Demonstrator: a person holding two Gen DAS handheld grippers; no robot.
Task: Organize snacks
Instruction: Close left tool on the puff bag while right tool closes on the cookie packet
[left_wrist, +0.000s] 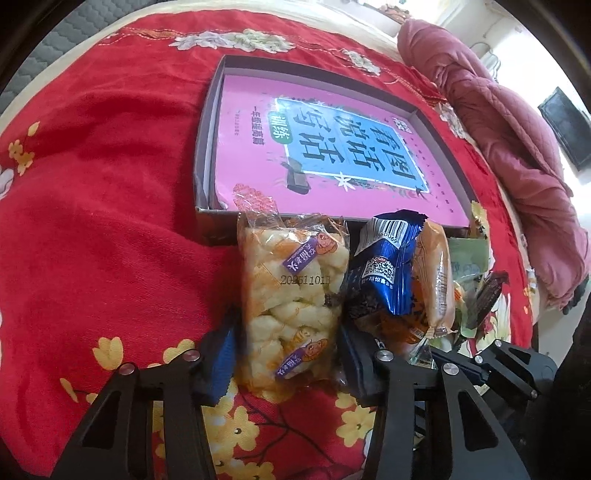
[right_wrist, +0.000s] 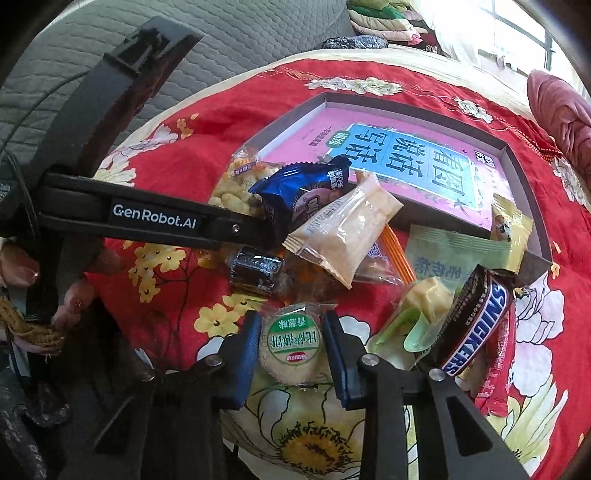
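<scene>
Snacks mostly unsorted — pile (right_wrist: 369, 251) near box (right_wrist: 517, 177), nothing inside but a book. Left tool (left_wrist: 291, 332) clamped on puffed-snack pack (left_wrist: 291, 295); right tool (right_wrist: 291, 343) clamped on round cracker (right_wrist: 290, 345).

Red floral cloth (left_wrist: 110, 206); pink book (left_wrist: 243, 155)
</scene>
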